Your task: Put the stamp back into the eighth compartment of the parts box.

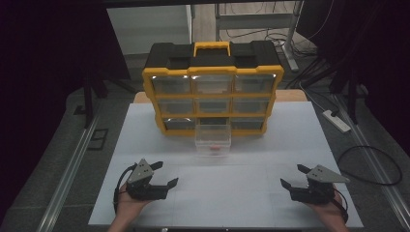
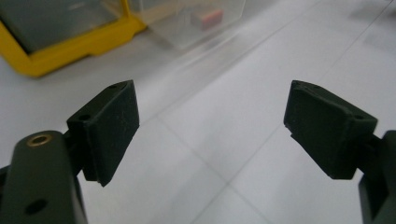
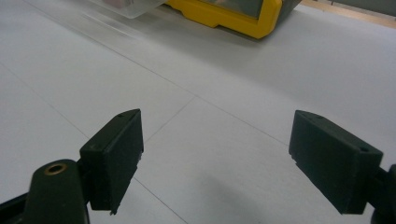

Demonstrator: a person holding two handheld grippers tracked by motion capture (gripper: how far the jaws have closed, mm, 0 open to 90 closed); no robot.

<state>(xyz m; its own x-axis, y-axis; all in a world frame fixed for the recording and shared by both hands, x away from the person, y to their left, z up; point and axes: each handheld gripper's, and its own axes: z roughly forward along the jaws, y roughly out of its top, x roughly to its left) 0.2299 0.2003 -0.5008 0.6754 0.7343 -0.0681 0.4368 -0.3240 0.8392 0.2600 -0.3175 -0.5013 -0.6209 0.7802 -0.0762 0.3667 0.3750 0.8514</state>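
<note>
Both tongs are held low over the white table top [image 1: 251, 193], near its front edge and well apart from each other. On the left gripper [image 1: 162, 175] the jaws are spread wide, with nothing between them; its black rubber pads [image 2: 114, 126] are seen in the left gripper view over bare white surface. On the right gripper [image 1: 292, 176] the jaws are likewise spread, and nothing is pinched there. A black and yellow plastic organiser cabinet with clear drawers [image 1: 212, 72] is set upright at the far side of the table. From its bottom row, middle column, a clear plastic drawer [image 1: 212, 137] is pulled out toward the person. A small red object [image 1: 214, 148] is seen lying inside that drawer; what it is cannot be told. The drawer lies between the two grippers' lines and well ahead of both.
</note>
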